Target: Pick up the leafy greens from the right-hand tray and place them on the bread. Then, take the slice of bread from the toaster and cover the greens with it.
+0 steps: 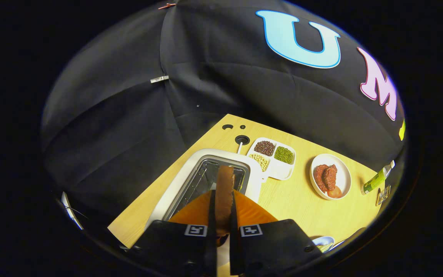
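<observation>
Bread slice (224, 192), edge-on, centre frame: pinched between my claw's (221, 227) fingers, long axis running ahead, directly above toaster (190, 181) slot.

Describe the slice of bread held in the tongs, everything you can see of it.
The slice of bread is seen edge-on: a thin upright slab with a brown, toasted-looking crust along its top and facing edge. It stands vertical between the two fingers of the tongs, which press on its flat sides, so the tongs are shut on it. Its lower part is hidden between them. It sits over the open slot of the white toaster; whether it touches the slot cannot be told.
</observation>
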Motion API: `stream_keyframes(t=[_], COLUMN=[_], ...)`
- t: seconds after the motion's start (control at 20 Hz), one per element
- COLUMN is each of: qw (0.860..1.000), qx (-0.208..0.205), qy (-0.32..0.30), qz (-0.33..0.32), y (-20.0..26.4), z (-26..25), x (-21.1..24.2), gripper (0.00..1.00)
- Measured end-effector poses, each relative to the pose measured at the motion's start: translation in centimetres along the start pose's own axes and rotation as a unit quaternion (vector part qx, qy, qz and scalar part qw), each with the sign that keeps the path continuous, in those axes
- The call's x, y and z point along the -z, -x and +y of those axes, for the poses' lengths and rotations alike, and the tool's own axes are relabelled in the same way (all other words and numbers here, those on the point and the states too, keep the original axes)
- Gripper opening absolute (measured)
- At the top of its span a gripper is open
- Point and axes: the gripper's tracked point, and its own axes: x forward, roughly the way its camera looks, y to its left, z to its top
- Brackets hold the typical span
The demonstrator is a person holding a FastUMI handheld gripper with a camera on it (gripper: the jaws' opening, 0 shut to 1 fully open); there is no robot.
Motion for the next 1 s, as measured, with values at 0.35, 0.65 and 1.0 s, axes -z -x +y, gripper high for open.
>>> stream_keyframes(t=[0.35, 0.65, 1.0], qw=[0.998, 0.993, 0.986], qx=[-0.017, -0.029, -0.014], qy=[-0.022, -0.070, -0.158], qz=[-0.048, -0.089, -0.055], y=[6.0, 13.7, 16.2], z=[-1.5, -7.1, -16.4], x=[-4.5, -5.1, 3.3], gripper=[0.16, 0.16, 0.16])
